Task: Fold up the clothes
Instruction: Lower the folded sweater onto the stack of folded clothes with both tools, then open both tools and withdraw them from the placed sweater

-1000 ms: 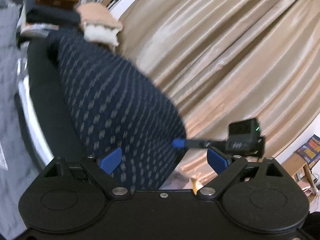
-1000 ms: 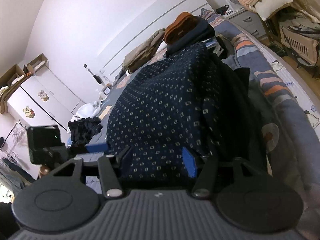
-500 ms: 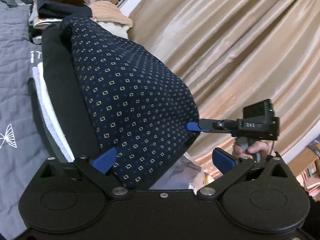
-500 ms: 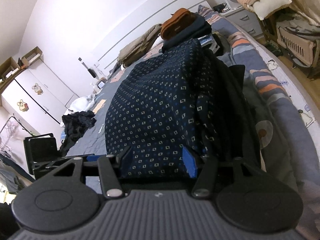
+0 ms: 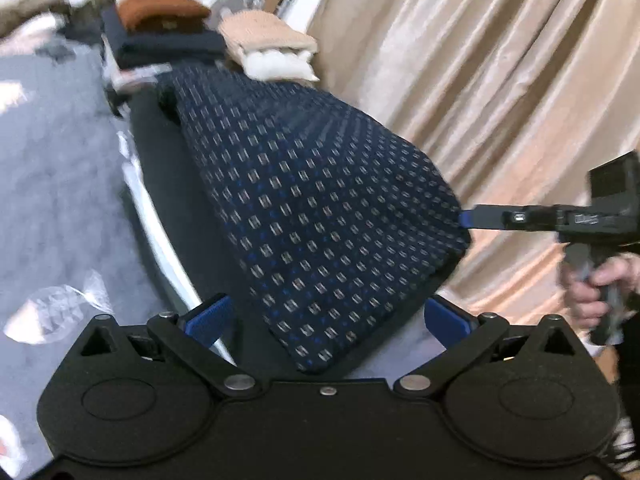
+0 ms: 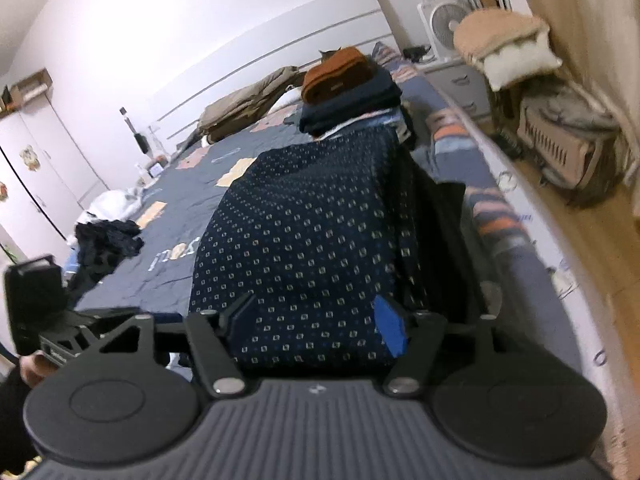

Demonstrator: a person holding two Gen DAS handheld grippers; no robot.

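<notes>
Left wrist view: the left gripper has its jaws spread at full width, one blue pad on each side of the near corner of the navy patterned garment, neither pad pressing on it. The right gripper enters from the right of this view, a blue finger touching the garment's far corner. Right wrist view: the right gripper's jaws are opening, and the garment's edge lies between them; whether the pads press the cloth cannot be told with certainty, though the right pad sits against it.

The garment lies on the bed, stretched lengthwise over a darker layer of clothing.

Step in hand, as a judgement: release after a fold or a straightening of the near edge. The next move calls for drawing both grippers clear of the hem without dragging it, then re-gripping for a further fold or for transfer to the stack of folded clothes at the far end of the garment.

Surroundings: a crumpled dark item lies well apart on the bed; a beige curtain hangs beside the bed; a fan and folded bedding stand beyond. The darker layer underneath may shift with the garment
</notes>
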